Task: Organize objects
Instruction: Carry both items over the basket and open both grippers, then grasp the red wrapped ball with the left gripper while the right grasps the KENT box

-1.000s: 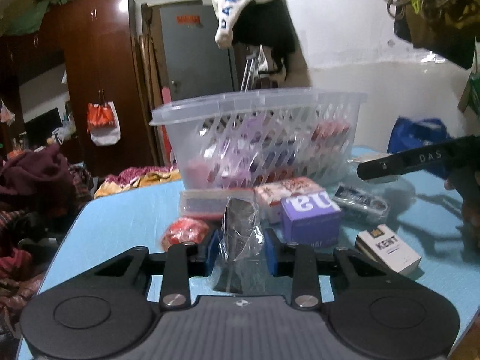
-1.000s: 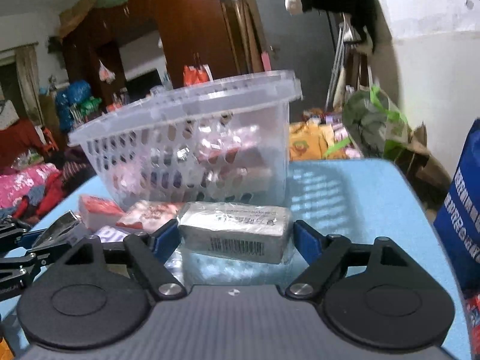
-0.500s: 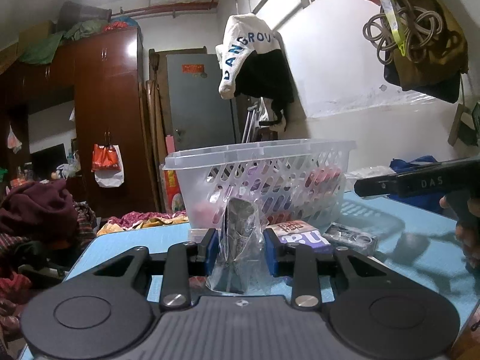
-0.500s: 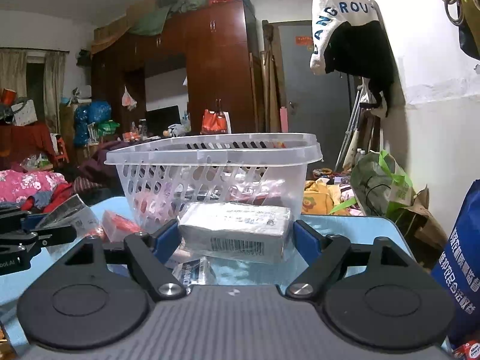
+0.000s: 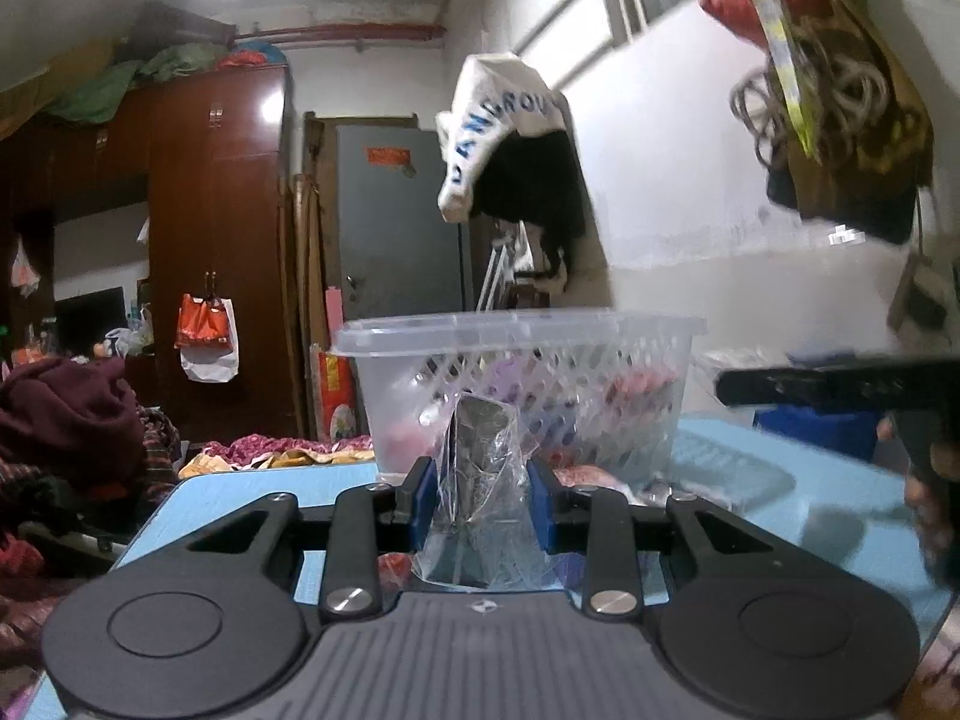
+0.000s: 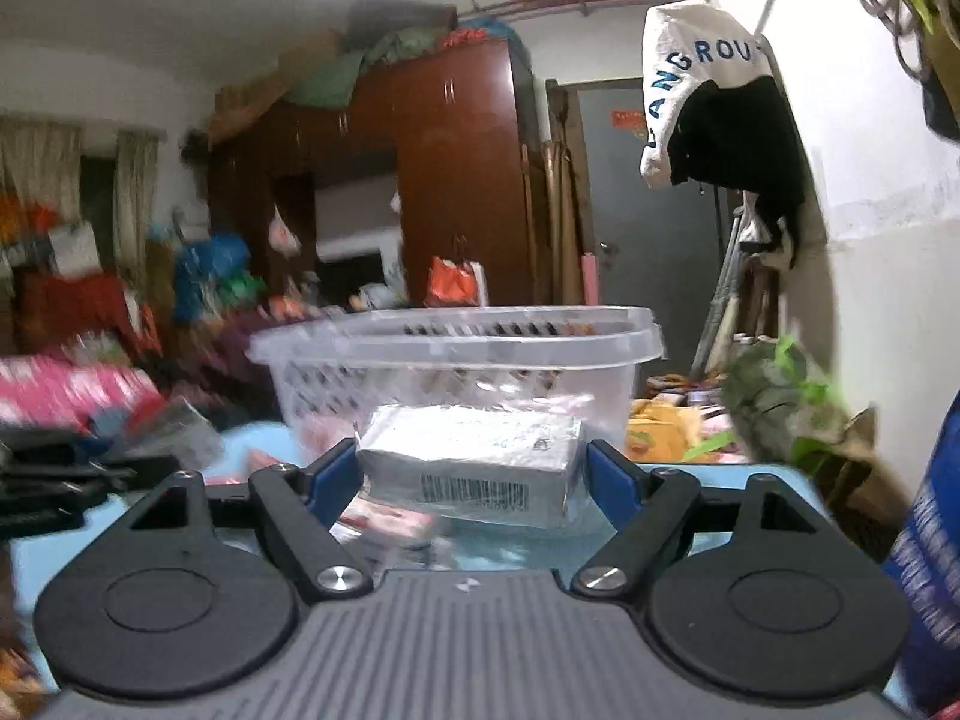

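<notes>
Now I am pinching a crinkly clear-wrapped packet (image 5: 477, 480) in my left gripper (image 5: 478, 501), while my right gripper (image 6: 470, 468), spread wide, is clamping a barcoded grey box (image 6: 474, 459) before the clear plastic basket (image 6: 456, 348).

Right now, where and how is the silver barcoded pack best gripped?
As the right gripper has it: across its two short ends, coming level at the barcoded long side. The silver barcoded pack is a flat brick lying broadside, so its short ends give the blue pads flat parallel faces, and it sits level between them.
</notes>
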The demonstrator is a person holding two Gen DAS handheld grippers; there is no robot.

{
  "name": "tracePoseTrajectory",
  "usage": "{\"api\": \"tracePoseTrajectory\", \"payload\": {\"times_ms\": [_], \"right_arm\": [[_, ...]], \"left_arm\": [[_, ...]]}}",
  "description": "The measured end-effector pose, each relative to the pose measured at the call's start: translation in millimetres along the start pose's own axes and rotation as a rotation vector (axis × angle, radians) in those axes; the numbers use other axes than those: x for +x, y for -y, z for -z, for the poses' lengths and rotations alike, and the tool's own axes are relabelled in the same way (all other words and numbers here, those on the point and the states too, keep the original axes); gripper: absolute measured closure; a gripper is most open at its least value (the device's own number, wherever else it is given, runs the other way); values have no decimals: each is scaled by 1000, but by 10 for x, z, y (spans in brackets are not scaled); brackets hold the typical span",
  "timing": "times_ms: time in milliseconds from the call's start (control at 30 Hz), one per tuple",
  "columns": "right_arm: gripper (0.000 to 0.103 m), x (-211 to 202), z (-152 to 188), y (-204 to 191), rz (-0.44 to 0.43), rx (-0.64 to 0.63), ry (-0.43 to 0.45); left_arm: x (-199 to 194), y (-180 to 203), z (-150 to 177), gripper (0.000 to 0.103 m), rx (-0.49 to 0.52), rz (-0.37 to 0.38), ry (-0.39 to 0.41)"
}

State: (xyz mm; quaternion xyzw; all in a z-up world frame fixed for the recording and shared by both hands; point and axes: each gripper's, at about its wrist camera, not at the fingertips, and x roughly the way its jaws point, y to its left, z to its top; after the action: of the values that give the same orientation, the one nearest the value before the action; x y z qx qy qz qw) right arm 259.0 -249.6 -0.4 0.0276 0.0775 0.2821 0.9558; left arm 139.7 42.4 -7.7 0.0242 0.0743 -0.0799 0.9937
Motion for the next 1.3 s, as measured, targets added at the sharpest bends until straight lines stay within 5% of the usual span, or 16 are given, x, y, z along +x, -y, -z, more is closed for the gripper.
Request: {"api": "tracePoseTrajectory", "payload": {"times_ms": [67, 233, 333, 467, 567, 667, 733, 800, 900, 967, 1133, 1300], "right_arm": [[21, -152, -41, -97, -56, -1, 49], [21, -270, -561, -388, 23, -141, 201], [21, -43, -878, -307, 16, -151, 239], [21, 563, -1074, -182, 141, -224, 124], [20, 907, -1083, -88, 145, -220, 46], [11, 981, -1063, -50, 146, -200, 22], [0, 815, -1043, -22, 90, -117, 55], [0, 610, -1036, 8, 51, -38, 62], [0, 301, -930, -26, 107, 41, -21], [0, 147, -745, -5, 65, 58, -76], [0, 95, -164, 107, -22, 93, -310], [6, -13, 125, -144, -123, 46, -383]], "left_arm": [[-41, -41, -119, 67, -37, 29, 8], [-32, 42, -822, 66, 37, 24, 121], [360, -7, -1211, 65, 19, 36, 52], [981, -98, -1373, 65, -39, 6, -61], [1355, -160, -1295, 60, -73, -3, -138], [1574, -217, -1172, 14, -78, -69, -212], [1490, -238, -1113, 13, -66, -117, -180], [1305, -271, -1096, 13, -76, -94, -135], [908, -333, -1033, 11, -92, -4, -103], [687, -358, -901, 3, -74, 4, -101], [682, -416, -417, 2, -34, -22, -289], [818, -526, -211, 4, -19, -53, -380]]}}
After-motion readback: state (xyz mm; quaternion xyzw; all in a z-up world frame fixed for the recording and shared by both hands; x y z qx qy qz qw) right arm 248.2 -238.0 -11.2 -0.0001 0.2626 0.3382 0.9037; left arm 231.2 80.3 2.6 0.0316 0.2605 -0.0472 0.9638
